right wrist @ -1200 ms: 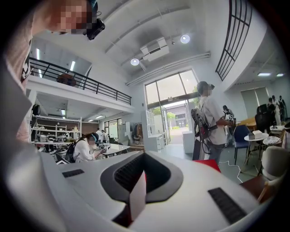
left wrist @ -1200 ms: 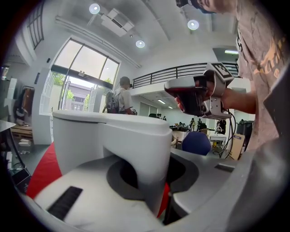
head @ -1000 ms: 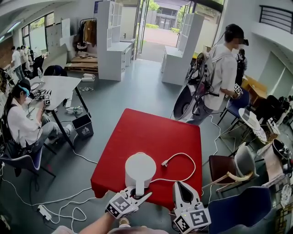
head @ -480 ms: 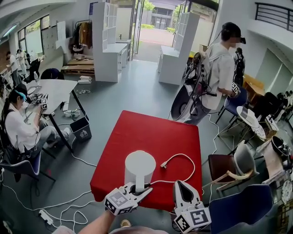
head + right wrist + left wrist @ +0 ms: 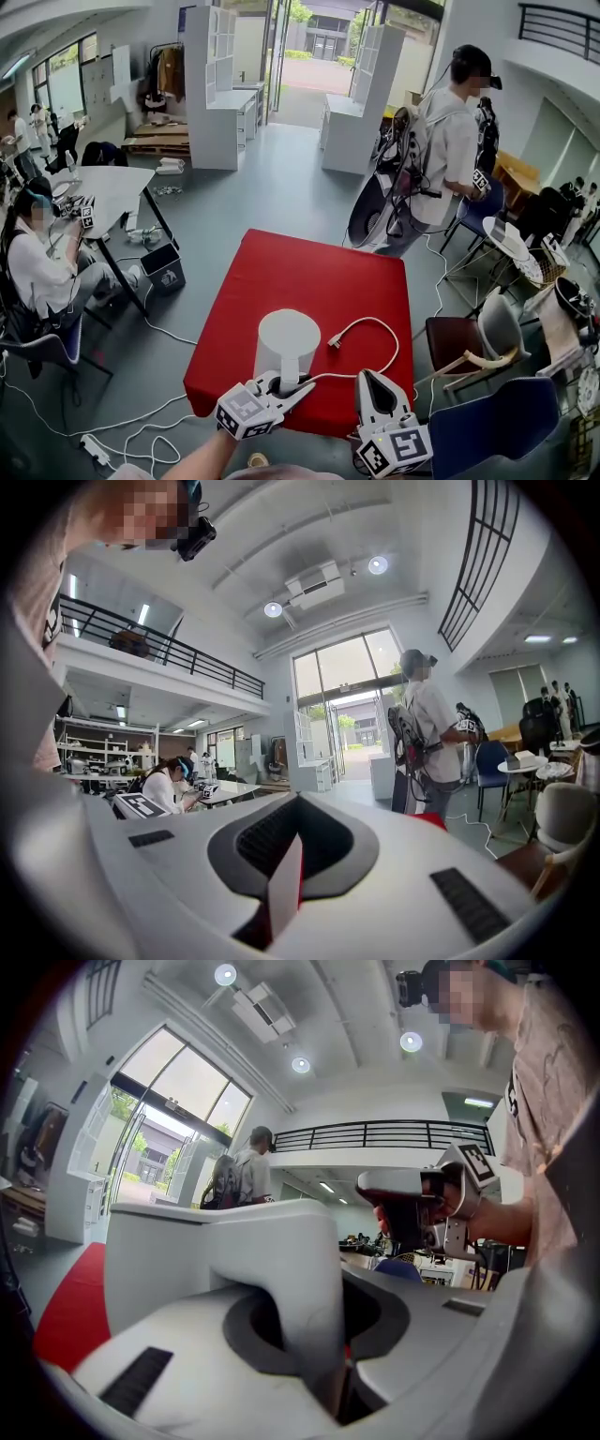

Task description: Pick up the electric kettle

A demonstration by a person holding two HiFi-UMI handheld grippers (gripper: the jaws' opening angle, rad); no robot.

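Found electric kettle (image 5: 286, 339), white, upright near the front edge of red table (image 5: 319, 272), with handle (image 5: 281, 382) turned toward the wearer. Found left gripper (image 5: 292, 389) reaching in from the lower left and clamped on that handle. Confirmed in the left gripper view: both jaws pressed against the handle (image 5: 314, 1307), one on either side, kettle body rising just beyond. Contact between kettle base and table: not determinable from these views. Found right gripper (image 5: 372, 380) just right of the kettle and apart from it, at the table's front edge, pointing away from the wearer. Confirmed in the right gripper view: jaws closed tight together, nothing held between them (image 5: 286, 874). Noted white power cord (image 5: 397, 345) looping over the red surface to the right of the kettle, with plug (image 5: 334, 339) lying close beside the kettle body. Noted beyond the table: standing person (image 5: 450, 141) at right rear, seated person (image 5: 37, 262) at white table (image 5: 112, 183) on the left, blue chair (image 5: 487, 427) at lower right.
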